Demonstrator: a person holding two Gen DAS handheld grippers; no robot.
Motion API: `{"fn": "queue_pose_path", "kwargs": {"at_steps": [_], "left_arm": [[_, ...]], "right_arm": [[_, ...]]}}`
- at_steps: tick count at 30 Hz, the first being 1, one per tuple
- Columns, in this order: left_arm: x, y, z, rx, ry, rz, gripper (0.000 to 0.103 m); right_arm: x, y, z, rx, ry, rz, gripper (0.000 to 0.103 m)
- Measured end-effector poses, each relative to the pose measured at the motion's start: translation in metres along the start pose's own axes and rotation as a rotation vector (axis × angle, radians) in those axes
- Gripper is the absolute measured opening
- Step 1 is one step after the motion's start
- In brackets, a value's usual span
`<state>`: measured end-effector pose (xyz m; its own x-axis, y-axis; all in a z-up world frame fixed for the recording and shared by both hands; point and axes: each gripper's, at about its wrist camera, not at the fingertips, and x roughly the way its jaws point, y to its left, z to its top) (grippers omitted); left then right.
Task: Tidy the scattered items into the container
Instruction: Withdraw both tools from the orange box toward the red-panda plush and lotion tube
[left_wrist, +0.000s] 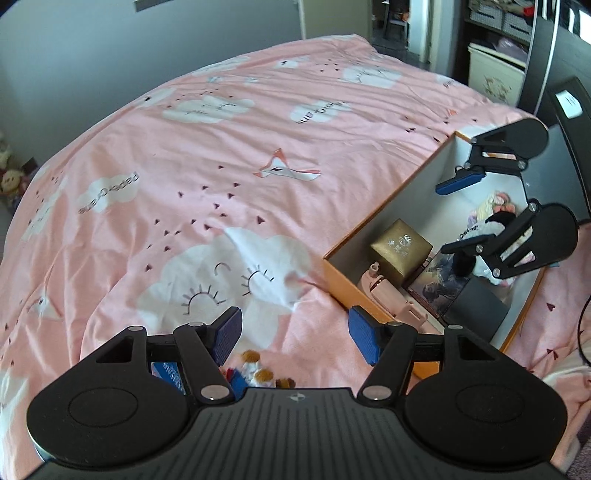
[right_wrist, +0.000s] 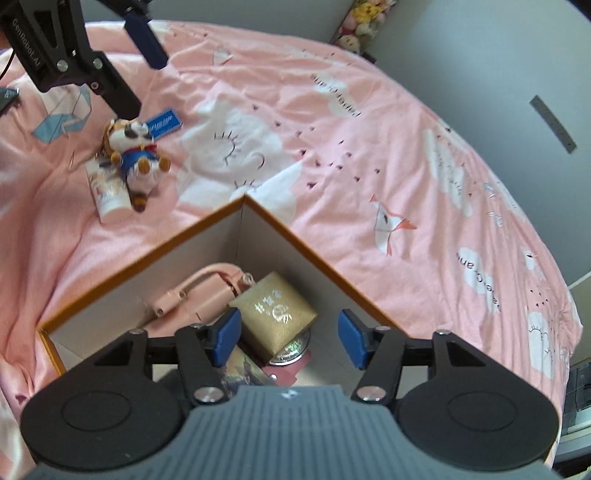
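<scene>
An orange-rimmed cardboard box (right_wrist: 273, 216) lies on the pink bed; it also shows in the left wrist view (left_wrist: 340, 284). Inside are a gold gift box (right_wrist: 275, 314), a pink item (right_wrist: 195, 295), a picture card (left_wrist: 439, 291) and a plush (left_wrist: 491, 218). My right gripper (right_wrist: 290, 338) is open and empty above the box interior. My left gripper (left_wrist: 295, 341) is open and empty over the bed, above a small plush dog (right_wrist: 135, 158), a white tube (right_wrist: 107, 188) and a blue card (right_wrist: 164, 123).
The pink cloud-print bedspread (left_wrist: 221, 166) stretches away to the left of the box. A grey wall (left_wrist: 74, 55) lies beyond the bed, with stuffed toys (left_wrist: 11, 173) on the floor. Dark shelves (left_wrist: 517, 37) stand at the far right.
</scene>
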<state>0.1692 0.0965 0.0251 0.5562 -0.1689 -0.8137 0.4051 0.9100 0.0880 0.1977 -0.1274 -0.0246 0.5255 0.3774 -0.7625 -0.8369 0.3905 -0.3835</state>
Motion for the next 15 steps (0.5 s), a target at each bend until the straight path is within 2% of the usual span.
{"fn": "queue_pose_path", "kwargs": {"at_steps": [4,8,15], "left_arm": [[-0.014,0.004,-0.01,0.004,-0.003,0.002,0.076],[-0.028,0.0,-0.022,0.045,-0.021,0.048,0.077],[-0.046,0.012,-0.035,-0.005,-0.023,0.077,0.077]], "right_arm": [[-0.012,0.008,0.004,0.031,-0.043,-0.005,0.065],[-0.017,0.014,0.01,0.068,-0.08,0.007,0.065],[-0.015,0.034,0.026,0.096,-0.119,0.029,0.068]]}}
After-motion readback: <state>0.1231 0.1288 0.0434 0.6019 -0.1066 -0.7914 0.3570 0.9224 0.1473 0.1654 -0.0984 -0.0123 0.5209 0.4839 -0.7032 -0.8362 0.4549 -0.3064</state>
